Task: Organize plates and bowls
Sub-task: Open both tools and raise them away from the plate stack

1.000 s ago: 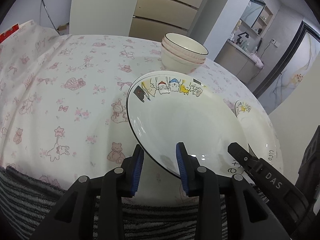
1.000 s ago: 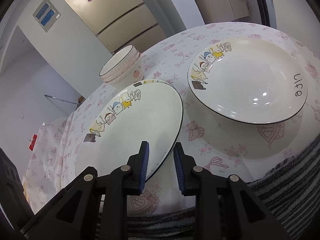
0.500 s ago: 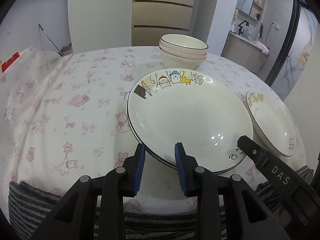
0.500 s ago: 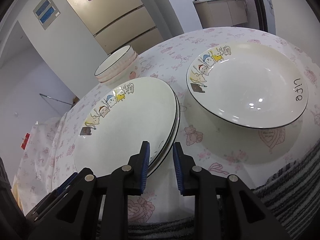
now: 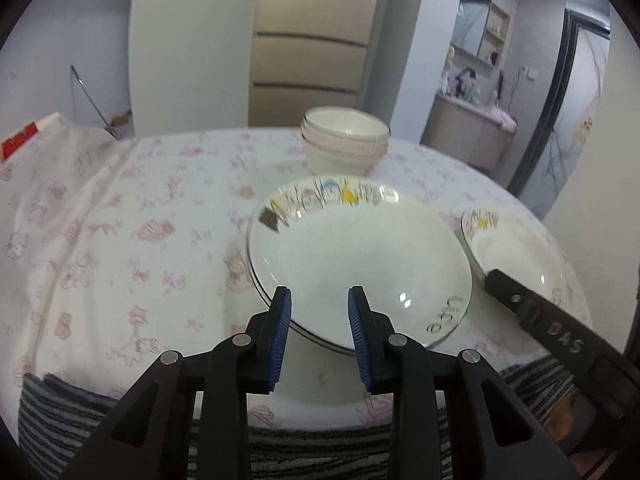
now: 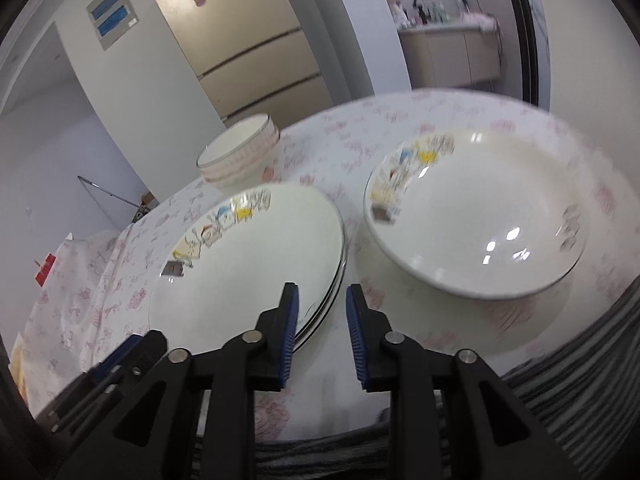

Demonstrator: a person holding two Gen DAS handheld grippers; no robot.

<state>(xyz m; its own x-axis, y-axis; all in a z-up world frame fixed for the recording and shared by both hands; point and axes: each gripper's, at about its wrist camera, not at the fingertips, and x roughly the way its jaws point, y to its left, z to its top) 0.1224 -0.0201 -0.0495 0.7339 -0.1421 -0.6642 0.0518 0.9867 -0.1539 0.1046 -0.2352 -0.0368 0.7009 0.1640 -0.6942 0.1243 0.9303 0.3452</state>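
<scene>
Plates with a cartoon band along the far rim sit in a low stack (image 5: 360, 264) on the round table (image 5: 132, 240), which wears a white cloth printed with pink bears and hearts. The stack shows at least two dark-edged rims one over the other, and the top plate carries the word "life" near its near edge. Behind it, well apart, stands a stack of bowls (image 5: 344, 144) with pink ribbed sides. A single plate (image 6: 476, 224) of the same pattern lies alone just beside the stack. The left gripper (image 5: 319, 332) hovers over the stack's near rim, its blue pads spread and gripping nothing. The right gripper (image 6: 322, 328) hangs beside the stack's edge, jaws opening, only tablecloth showing between them.
</scene>
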